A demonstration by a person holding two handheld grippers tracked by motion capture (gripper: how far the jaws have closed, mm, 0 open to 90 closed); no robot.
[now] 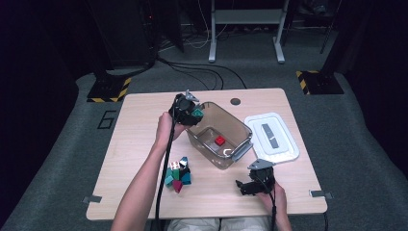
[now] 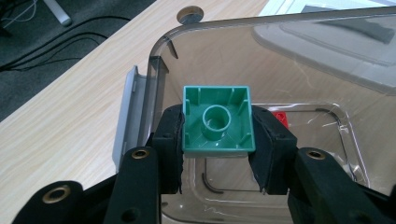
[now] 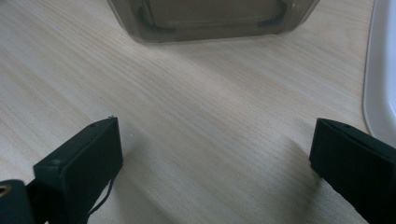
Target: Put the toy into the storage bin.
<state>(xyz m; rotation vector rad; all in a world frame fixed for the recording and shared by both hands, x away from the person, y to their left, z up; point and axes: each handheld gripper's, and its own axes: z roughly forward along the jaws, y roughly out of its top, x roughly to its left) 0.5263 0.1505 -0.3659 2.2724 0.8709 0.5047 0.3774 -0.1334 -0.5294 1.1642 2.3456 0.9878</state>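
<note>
- The left gripper (image 2: 217, 135) is clenched on a green block (image 2: 217, 121), its two black jaws pressing the block's opposite sides, hollow underside turned to the camera.
- In the high view the left gripper (image 1: 188, 111) hangs over the far-left rim of the clear bin (image 1: 240, 126), so the green block (image 1: 197, 113) sits above the rim rather than squarely over the floor of the bin.
- Risk: letting go here could drop the block onto the rim or the grey latch (image 2: 127, 112), and it might bounce out onto the tabletop (image 1: 139, 130). Carrying it further over the middle first would avoid that.
- Risk: the grip takes only the block's smooth side walls; a jolt or a tilt of the hand could let it slip early.
- A red block (image 1: 220, 140) already lies on the bin floor; a drop onto it may make the green one tumble, though it should stay inside.
- The right gripper (image 1: 253, 183) rests at the near right of the tabletop, jaws spread wide and holding nothing, clear of the bin.
- More blocks (image 1: 178, 174) wait in a heap near left; the white lid (image 1: 272, 137) lies to the right of the bin.
</note>
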